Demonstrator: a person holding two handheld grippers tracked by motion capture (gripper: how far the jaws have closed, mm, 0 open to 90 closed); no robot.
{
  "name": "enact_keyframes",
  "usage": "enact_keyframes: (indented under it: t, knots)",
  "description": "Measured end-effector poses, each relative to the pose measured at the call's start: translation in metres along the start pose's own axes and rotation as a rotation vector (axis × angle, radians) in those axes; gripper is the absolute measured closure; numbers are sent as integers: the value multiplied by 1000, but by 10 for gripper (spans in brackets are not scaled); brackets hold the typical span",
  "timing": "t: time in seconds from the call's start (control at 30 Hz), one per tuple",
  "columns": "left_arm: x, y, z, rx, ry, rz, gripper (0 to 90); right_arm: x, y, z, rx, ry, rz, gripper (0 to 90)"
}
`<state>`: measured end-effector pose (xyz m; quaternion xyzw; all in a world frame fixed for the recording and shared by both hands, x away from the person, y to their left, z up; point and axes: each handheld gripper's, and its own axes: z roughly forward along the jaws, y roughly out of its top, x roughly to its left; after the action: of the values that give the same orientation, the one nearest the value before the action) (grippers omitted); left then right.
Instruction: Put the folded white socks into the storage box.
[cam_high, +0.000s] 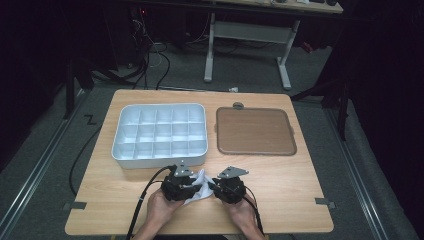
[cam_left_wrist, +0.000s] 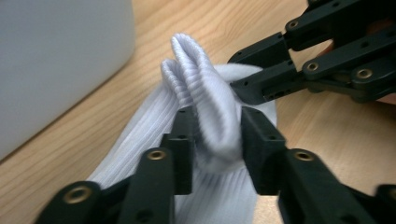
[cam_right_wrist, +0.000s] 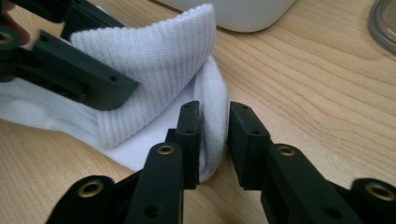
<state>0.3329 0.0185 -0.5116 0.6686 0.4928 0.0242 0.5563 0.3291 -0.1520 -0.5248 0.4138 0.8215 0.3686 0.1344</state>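
A white sock lies bunched on the table between both grippers. The left gripper has a ribbed fold between its jaws, seemingly pinching it. The right gripper straddles another fold, perhaps loosely. Beyond them stand a white tray and a brown lid.
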Motion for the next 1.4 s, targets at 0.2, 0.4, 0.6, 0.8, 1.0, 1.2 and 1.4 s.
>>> enact_keyframes:
  t: [0.2, 0.4, 0.6, 0.8, 1.0, 1.2, 1.4]
  knots:
    - [-4, 5, -20, -50, -19, -4, 572, 0, 3, -10, -24, 4, 3, 700]
    - [0, 2, -36, -73, 9, 2, 559, 2, 4, -23, -47, -11, -12, 712]
    - [11, -5, -48, -114, 64, -28, 558, 3, 6, -36, -73, -17, -29, 727]
    - [17, -11, -53, -121, 94, -30, 543, 19, 18, -43, -93, 16, -93, 728]
    - [20, -13, -52, -124, 97, -55, 530, 28, 23, -32, -63, 51, -121, 711]
    - [22, -12, -52, -129, 94, -61, 516, 28, 22, -16, 1, 57, -117, 715]
    - [22, -13, -47, -118, 98, -58, 504, 26, 18, -10, 43, 56, -142, 859]
